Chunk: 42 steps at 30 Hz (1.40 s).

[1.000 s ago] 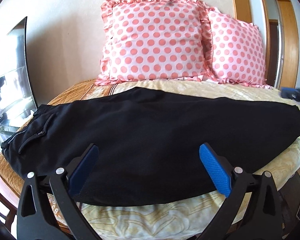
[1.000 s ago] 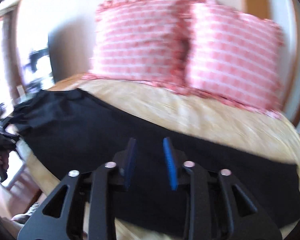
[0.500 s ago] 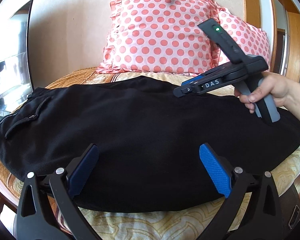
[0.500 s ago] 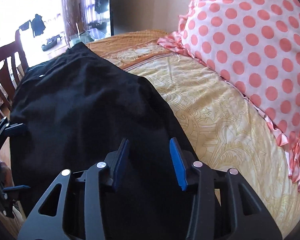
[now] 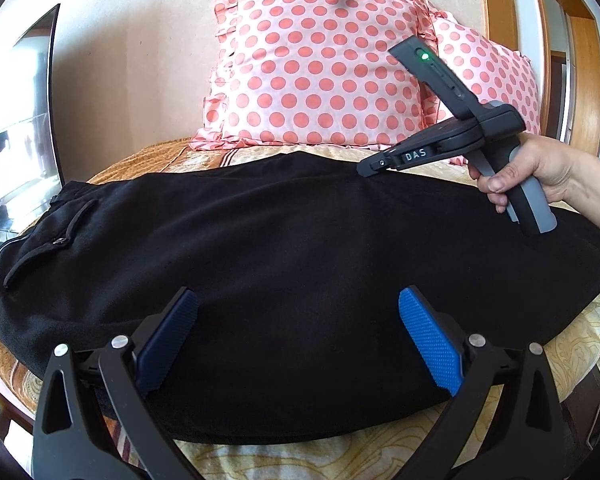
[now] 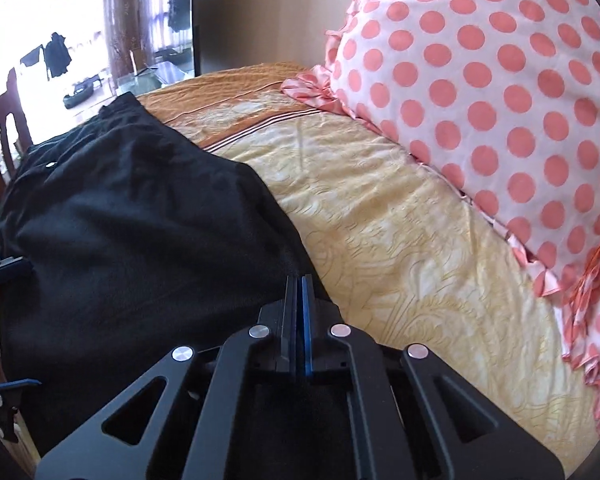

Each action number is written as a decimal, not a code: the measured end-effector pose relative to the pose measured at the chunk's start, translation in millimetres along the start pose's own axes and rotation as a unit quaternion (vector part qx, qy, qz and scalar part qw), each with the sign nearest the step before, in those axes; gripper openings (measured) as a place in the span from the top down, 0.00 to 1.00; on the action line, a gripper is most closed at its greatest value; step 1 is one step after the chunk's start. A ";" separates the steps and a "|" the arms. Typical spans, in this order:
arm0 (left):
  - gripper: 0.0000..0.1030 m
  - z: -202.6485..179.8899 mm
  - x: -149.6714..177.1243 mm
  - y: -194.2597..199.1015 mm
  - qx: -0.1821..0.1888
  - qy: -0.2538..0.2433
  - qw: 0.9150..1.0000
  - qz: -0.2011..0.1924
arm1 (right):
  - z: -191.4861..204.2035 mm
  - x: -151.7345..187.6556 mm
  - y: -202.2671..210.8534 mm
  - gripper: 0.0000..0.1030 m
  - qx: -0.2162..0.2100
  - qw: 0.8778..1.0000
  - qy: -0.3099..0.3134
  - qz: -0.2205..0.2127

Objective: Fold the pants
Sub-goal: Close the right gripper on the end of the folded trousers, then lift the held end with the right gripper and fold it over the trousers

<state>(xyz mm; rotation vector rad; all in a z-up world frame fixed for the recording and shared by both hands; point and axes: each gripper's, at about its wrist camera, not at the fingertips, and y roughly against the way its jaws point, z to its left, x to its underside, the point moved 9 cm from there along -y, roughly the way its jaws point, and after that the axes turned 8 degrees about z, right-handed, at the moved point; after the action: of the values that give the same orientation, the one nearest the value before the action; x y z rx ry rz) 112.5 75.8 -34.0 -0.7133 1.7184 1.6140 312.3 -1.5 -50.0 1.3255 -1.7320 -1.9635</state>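
R tongs: right gripper (image 6: 299,280), black frame w/ blue pads, jaws pressed together at the far long edge of the black fabric pants (image 6: 132,216). Pads look to pinch the cloth edge, but black on black, can't tell for sure if fabric is caught.
R tongs, other view: seen from the left wrist cam, right gripper (image 5: 370,168) tip sits down on the pants' far edge, about mid-length; green light lit on its body, "DAS" on its side.
R hand: person's hand (image 5: 540,176) wrapped round the grey handle, above the right part of the pants.
L tongs: left gripper (image 5: 298,340), blue ribbed pads wide apart, nothing between them; hangs over the near long edge of the pants, not visibly touching.
Pants: black fabric pants (image 5: 292,264) laid lengthwise across the bed, waistband & pocket flap at bed's left edge, leg ends at right edge.
Bed: yellow-and-orange patterned bedspread (image 6: 400,240), bare strip btwn pants & pillows.
Pillows: two pink polka-dot ruffled pillows (image 5: 320,64) upright at the bed's far edge vs. the wall.
Left of bed: dark flat screen (image 5: 20,112); brown wooden chair (image 6: 0,140) by the bed's left end.
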 end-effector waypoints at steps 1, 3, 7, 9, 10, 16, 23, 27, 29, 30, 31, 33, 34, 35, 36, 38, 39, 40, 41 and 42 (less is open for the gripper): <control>0.02 0.1 0.2 0.1 0.000 0.000 1.000 -0.001 | 1.3 1.2 -5.5 0.98 0.006 1.000 0.007 0.007; 0.02 0.1 1.0 -0.5 -0.005 -0.003 1.000 0.001 | 5.3 4.3 -11.3 0.98 0.025 0.999 0.027 0.008; 0.02 -0.6 1.8 1.1 -0.004 -0.003 1.000 0.007 | -5.7 10.3 5.0 0.96 0.034 0.999 0.009 0.007; 0.02 -0.3 1.4 7.7 0.013 0.008 1.000 0.007 | -21.3 17.5 28.4 0.96 0.041 0.999 -0.016 -0.015; 0.02 -0.2 -0.1 12.3 0.027 0.017 0.999 0.003 | -25.9 21.3 37.5 0.96 0.037 0.999 -0.027 -0.022; 0.02 -1.3 -5.6 10.1 0.041 0.032 0.999 0.005 | -34.1 64.8 51.4 0.96 0.007 0.998 -0.059 -0.001; 0.02 3.2 6.4 -1.8 -0.022 -0.006 0.999 0.029 | -81.5 98.8 43.6 0.95 0.088 0.989 -0.115 0.027; 0.02 4.5 6.8 -1.6 -0.018 -0.001 0.999 0.030 | -98.0 117.4 74.2 0.95 0.043 0.986 -0.161 -0.010; 0.02 4.8 6.4 -2.5 -0.019 0.001 0.999 0.030 | -96.6 130.3 81.0 0.82 0.035 0.987 -0.158 -0.005; 0.02 4.8 6.5 -3.3 -0.021 0.000 0.999 0.030 | -94.8 138.6 83.2 0.61 0.039 0.987 -0.154 -0.001; 0.02 4.8 6.5 -4.2 -0.024 -0.001 0.999 0.030 | -93.3 145.2 84.7 0.47 0.047 0.987 -0.152 -0.002; 0.02 5.0 6.5 -5.5 -0.028 -0.004 0.999 0.030 | -90.5 155.7 87.2 0.47 0.058 0.988 -0.143 -0.006; 0.02 4.9 6.7 -6.0 -0.030 -0.005 0.999 0.030 | -89.1 158.0 87.2 0.47 0.058 0.988 -0.143 -0.007; 0.02 4.9 6.6 -6.5 -0.031 -0.007 0.999 0.030 | -88.0 161.0 86.2 0.47 0.054 0.988 -0.144 -0.005; 0.02 5.0 6.6 -6.8 -0.031 -0.008 0.999 0.031 | -88.2 165.5 82.4 0.47 0.063 0.988 -0.143 0.003; 0.02 5.1 6.8 -7.4 -0.031 -0.010 0.999 0.030 | -97.3 176.0 76.2 0.45 0.111 0.984 -0.138 0.025; 0.02 4.9 6.7 -7.3 -0.032 -0.010 0.999 0.030 | -104.4 178.8 82.0 0.45 0.130 0.980 -0.149 0.021; 0.02 5.0 6.7 -7.6 -0.032 -0.010 0.999 0.030 | -113.6 184.8 89.2 0.45 0.162 0.973 -0.162 0.026; 0.02 5.4 6.6 -7.7 -0.032 -0.010 0.999 0.030 | -121.6 190.3 99.0 0.45 0.184 0.967 -0.174 0.021; 0.02 5.7 6.7 -7.9 -0.032 -0.009 0.999 0.030 | -130.5 199.7 117.4 0.45 0.191 0.961 -0.199 -0.002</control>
<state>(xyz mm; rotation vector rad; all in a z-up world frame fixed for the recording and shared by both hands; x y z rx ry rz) 114.9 81.1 -44.3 -0.6814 1.6972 1.7170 245.6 -258.1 -30.4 1.0794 -2.3967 -2.0811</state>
